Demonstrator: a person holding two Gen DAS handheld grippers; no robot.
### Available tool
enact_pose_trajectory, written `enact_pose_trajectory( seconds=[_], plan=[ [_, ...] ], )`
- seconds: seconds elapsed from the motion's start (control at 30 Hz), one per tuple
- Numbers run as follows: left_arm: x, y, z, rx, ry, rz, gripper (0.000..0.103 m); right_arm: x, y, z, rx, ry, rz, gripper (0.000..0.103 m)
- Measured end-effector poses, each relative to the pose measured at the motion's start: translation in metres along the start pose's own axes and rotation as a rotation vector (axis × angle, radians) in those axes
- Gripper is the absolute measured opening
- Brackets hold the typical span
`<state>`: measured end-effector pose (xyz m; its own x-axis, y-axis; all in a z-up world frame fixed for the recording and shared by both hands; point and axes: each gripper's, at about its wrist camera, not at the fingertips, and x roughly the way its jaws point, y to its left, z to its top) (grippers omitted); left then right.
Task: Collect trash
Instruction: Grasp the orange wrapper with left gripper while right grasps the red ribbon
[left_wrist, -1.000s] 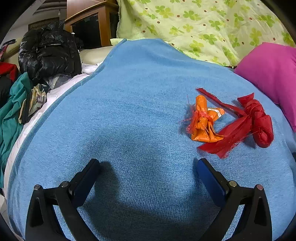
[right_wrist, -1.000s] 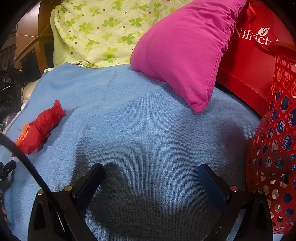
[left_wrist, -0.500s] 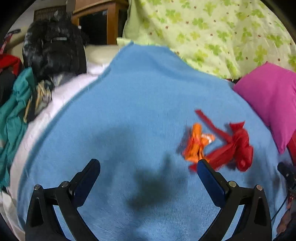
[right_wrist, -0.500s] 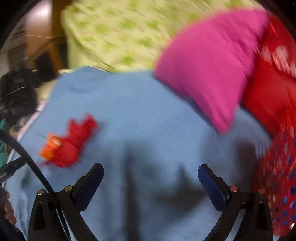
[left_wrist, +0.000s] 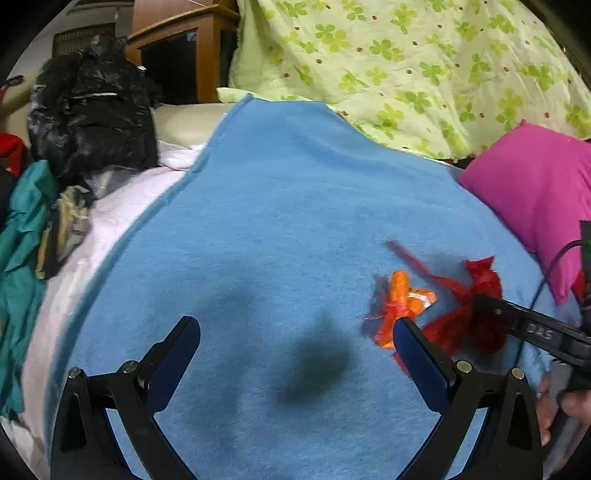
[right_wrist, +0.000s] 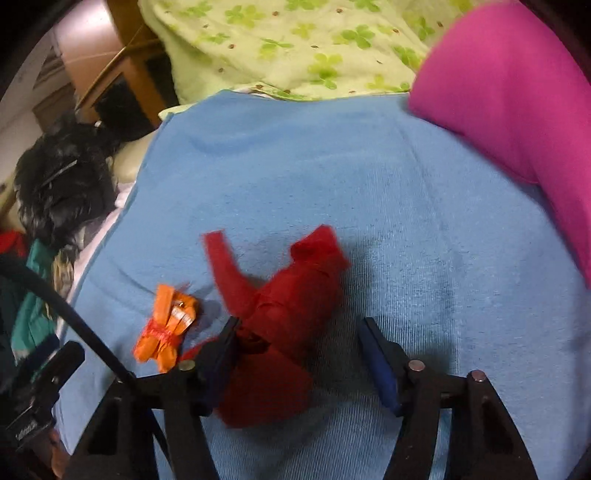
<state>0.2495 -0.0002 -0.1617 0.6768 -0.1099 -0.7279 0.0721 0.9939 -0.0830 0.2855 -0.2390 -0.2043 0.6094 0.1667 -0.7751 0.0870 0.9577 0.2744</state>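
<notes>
- We see a blue blanket (left_wrist: 280, 229) spread over the bed, with two pieces of trash lying on it close together.
- The red knotted bag (right_wrist: 291, 306) sits between the fingers of the right gripper (right_wrist: 299, 354). Its jaws are closing; the left finger touches the bag, the right finger still stands clear of it with blanket showing in the gap.
- The orange knotted bag (right_wrist: 164, 325) lies just beside the red one, outside the right gripper's fingers.
- The left gripper (left_wrist: 295, 354) hangs over bare blanket with its jaws wide apart and nothing between them; the orange bag shows just beyond its right fingertip.
- A pink pillow (left_wrist: 535, 192) and a green flowered quilt (left_wrist: 406, 66) lie at the blanket's far edge.
- A black jacket (left_wrist: 92, 118) is heaped off the blanket's left side.
</notes>
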Motion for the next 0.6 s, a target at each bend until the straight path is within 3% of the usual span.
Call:
enact_pose_trajectory(
  seconds=[0.03,0.07,0.13,0.37,0.53,0.6],
  plan=[
    [0.004,-0.002,0.001,-0.001,0.014,-0.036,0.103,0.000,0.001,0.001,-0.009,-0.005,0.006,0.058],
    [0.007,-0.004,0.000,0.002,0.025,-0.060,0.103,0.001,0.001,0.002,-0.010,0.004,0.025,0.041],
    [0.013,-0.010,-0.001,0.026,0.042,-0.089,0.102,-0.001,0.000,0.001,-0.001,0.033,0.070,0.039],
    [0.029,-0.036,0.000,0.036,0.107,-0.197,0.084,-0.043,-0.025,-0.006,0.004,-0.018,0.063,0.038],
    [0.048,-0.057,0.000,0.035,0.175,-0.215,0.063,-0.079,-0.052,-0.016,0.049,-0.070,0.062,0.038],
    [0.055,-0.062,-0.002,0.039,0.205,-0.218,0.048,-0.092,-0.059,-0.018,0.056,-0.093,0.055,0.038]
  ],
)
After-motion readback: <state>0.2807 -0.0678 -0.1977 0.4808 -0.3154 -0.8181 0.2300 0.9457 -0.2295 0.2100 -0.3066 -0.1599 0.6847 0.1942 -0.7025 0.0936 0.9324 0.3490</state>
